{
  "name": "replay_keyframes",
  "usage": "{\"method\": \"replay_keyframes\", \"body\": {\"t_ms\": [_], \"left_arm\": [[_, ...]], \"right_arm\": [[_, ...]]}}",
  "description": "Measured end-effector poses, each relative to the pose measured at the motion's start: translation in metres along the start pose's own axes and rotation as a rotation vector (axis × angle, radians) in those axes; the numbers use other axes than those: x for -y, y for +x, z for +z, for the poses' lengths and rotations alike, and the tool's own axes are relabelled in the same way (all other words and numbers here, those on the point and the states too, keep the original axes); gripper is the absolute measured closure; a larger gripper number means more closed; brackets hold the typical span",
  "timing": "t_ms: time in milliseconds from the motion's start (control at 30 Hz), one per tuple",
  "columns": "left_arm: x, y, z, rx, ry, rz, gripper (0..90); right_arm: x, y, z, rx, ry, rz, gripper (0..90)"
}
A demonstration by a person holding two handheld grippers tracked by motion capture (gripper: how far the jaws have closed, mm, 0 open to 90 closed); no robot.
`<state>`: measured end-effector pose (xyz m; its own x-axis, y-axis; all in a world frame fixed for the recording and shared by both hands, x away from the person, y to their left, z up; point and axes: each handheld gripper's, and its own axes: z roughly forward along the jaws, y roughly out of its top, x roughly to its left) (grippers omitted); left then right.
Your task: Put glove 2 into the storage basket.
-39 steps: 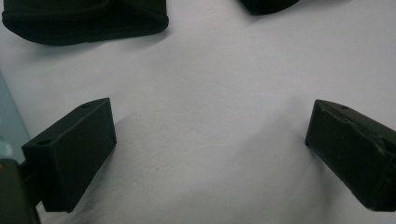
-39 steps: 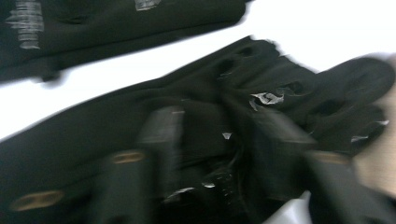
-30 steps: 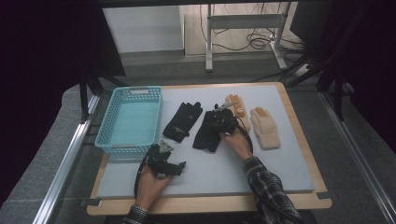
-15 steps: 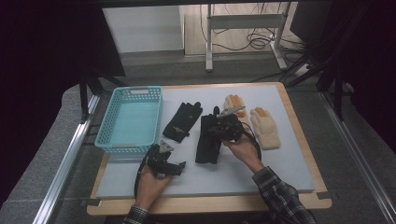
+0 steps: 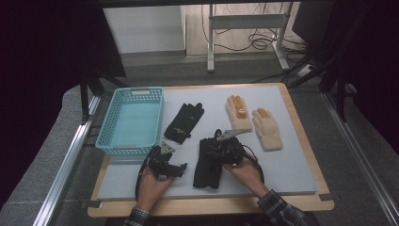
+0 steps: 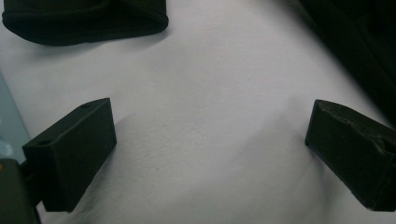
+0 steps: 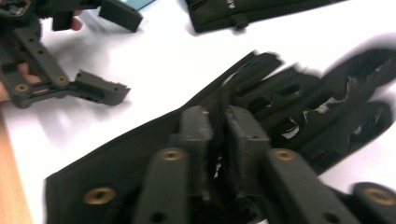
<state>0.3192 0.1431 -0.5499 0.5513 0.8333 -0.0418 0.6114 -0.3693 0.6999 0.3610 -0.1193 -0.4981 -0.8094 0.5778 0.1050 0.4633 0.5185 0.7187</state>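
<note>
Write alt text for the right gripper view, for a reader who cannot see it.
The right gripper sits over a black glove lying flat on the white table, a fold of its fabric between the jaws, which have just been opening. Farther off, a hand holds the left gripper, jaws open.

A grey floor lies around the wooden table. At 12 o'clock stand a white wall and a metal stand.
</note>
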Motion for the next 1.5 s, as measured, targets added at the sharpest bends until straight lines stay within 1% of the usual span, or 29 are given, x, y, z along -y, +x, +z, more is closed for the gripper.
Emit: {"method": "replay_keyframes", "body": {"t_ms": [33,67,100,133,200,233,300,400,467,600,633,667,767,800,833,867,933,1033,1067,1100,1133,1167,1233,1300,1367,1400,1433,1467,1500], "left_arm": [[0.000,0.000,0.000,0.000,0.000,0.000,2.5],[0.000,0.000,0.000,0.001,-0.004,-0.004,2.5],[0.000,0.000,0.000,0.001,-0.004,-0.004,2.5],[0.000,0.000,0.000,0.000,-0.003,-0.002,2.5],[0.000,0.000,0.000,0.000,-0.003,-0.002,2.5],[0.000,0.000,0.000,0.000,-0.002,-0.002,2.5],[0.000,0.000,0.000,0.001,0.000,0.001,2.6],[0.000,0.000,0.000,0.001,0.001,0.002,2.5],[0.000,0.000,0.000,0.000,0.002,0.003,2.5],[0.000,0.000,0.000,0.001,0.001,0.000,2.5],[0.000,0.000,0.000,0.001,0.001,0.000,2.6],[0.000,0.000,0.000,0.001,-0.002,-0.003,2.6],[0.000,0.000,0.000,0.002,0.002,0.001,2.6],[0.000,0.000,0.000,0.003,0.002,0.000,2.6],[0.000,0.000,0.000,0.003,0.002,0.000,2.6],[0.000,0.000,0.000,0.003,0.001,0.000,2.6],[0.000,0.000,0.000,0.002,0.002,0.000,2.6],[0.000,0.000,0.000,0.002,0.002,0.000,2.6],[0.000,0.000,0.000,0.003,0.001,-0.001,2.6],[0.000,0.000,0.000,0.003,0.001,-0.002,2.6],[0.000,0.000,0.000,0.003,0.001,-0.002,2.6],[0.000,0.000,0.000,0.003,0.001,-0.002,2.6],[0.000,0.000,0.000,0.003,0.003,0.000,2.6],[0.000,0.000,0.000,0.002,0.003,0.000,2.6],[0.000,0.000,0.000,0.003,0.003,0.000,2.6],[0.000,0.000,0.000,0.003,0.004,0.001,2.6],[0.000,0.000,0.000,0.003,0.002,0.000,2.6],[0.000,0.000,0.000,0.003,0.002,0.000,2.6],[0.000,0.001,0.000,0.003,0.002,0.002,2.5]], "right_arm": [[0.000,0.000,0.000,0.000,0.000,0.000,68.7],[-0.005,-0.004,-0.003,0.015,-0.023,-0.004,61.7],[-0.005,-0.004,-0.003,0.015,-0.023,-0.004,61.7],[-0.012,-0.009,-0.006,0.035,-0.034,-0.005,57.7],[-0.014,-0.011,-0.006,0.037,-0.040,-0.004,57.3],[-0.017,-0.013,-0.005,0.036,-0.046,-0.006,56.7],[-0.027,-0.022,0.001,0.025,-0.048,-0.004,58.1],[-0.037,-0.028,0.014,-0.003,-0.040,0.002,63.1],[-0.045,-0.029,0.025,-0.011,-0.030,-0.013,64.2],[-0.056,-0.024,0.048,-0.018,0.009,-0.043,64.3],[-0.056,-0.024,0.048,-0.018,0.009,-0.043,64.3],[-0.061,-0.022,0.060,-0.024,0.018,-0.057,64.2],[-0.068,-0.022,0.074,-0.027,0.030,-0.060,63.8],[-0.070,-0.021,0.078,-0.023,0.038,-0.054,63.6],[-0.070,-0.021,0.078,-0.023,0.038,-0.054,63.6],[-0.073,-0.022,0.090,-0.013,0.055,-0.054,63.2],[-0.076,-0.023,0.098,-0.006,0.074,-0.052,63.0],[-0.077,-0.023,0.109,0.003,0.103,-0.064,63.4],[-0.077,-0.022,0.113,0.007,0.112,-0.072,64.5],[-0.077,-0.021,0.115,0.017,0.125,-0.082,68.0],[-0.076,-0.020,0.117,0.036,0.122,-0.106,75.8],[-0.076,-0.018,0.117,0.052,0.124,-0.116,76.0],[-0.077,-0.018,0.117,0.054,0.127,-0.130,76.4],[-0.076,-0.016,0.113,0.070,0.133,-0.158,76.5],[-0.076,-0.016,0.110,0.070,0.137,-0.161,76.5],[-0.075,-0.013,0.096,0.071,0.121,-0.177,76.5],[-0.074,-0.012,0.090,0.071,0.117,-0.177,87.2],[-0.074,-0.012,0.090,0.071,0.117,-0.177,87.2],[-0.072,-0.010,0.069,0.040,0.072,-0.185,88.5]]}}
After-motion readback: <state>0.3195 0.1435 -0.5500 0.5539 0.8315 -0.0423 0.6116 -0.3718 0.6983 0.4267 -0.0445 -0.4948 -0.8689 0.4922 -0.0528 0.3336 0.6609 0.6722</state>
